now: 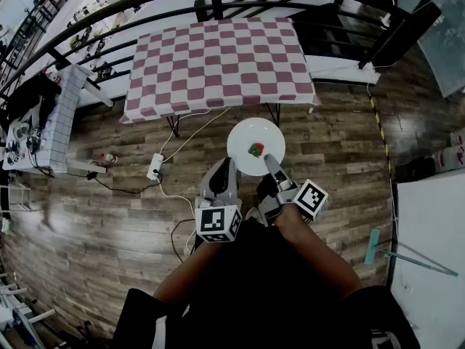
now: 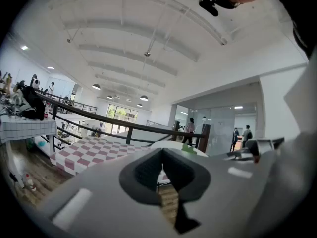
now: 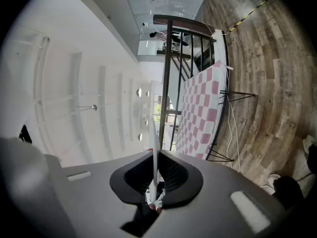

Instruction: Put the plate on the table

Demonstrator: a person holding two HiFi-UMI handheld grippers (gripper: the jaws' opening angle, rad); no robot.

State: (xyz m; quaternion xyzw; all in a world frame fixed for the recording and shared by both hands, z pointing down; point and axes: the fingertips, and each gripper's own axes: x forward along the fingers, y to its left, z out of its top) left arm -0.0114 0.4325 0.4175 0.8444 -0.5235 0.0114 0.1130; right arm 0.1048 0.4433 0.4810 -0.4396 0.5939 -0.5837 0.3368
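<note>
— While you hold both forearms out ahead of your body, the two grippers sit side by side with their marker cubes toward you. Your right gripper (image 1: 269,160) is clamped narrow on the near rim of the round white plate (image 1: 243,135). In the right gripper view that rim runs edge-on between the pads (image 3: 173,175).

— And your left gripper (image 1: 227,164)? Its jaws are pressed together on nothing, just beside the plate's edge, so one grip alone carries the load.

— Right. By my reading you are in the carrying step. The plate hangs over the brown wooden plank floor (image 1: 109,253), short of the table, with a small red-and-green item (image 1: 256,150) near its middle. What that item is, I cannot tell.

— So hold the plate level. The item looks loose, and a tilt could send it off.

— Further out, the white power strip (image 1: 155,167) lies to your left, and its cables trail over the floor near your feet. Mind them as you step.

— Next you need to reach forward to the rectangular table under its pink-and-white checked cloth (image 1: 218,60). Lower the plate flat onto it, then spread the right jaws. Stop short of the black metal railing (image 1: 216,4) behind it.
</note>
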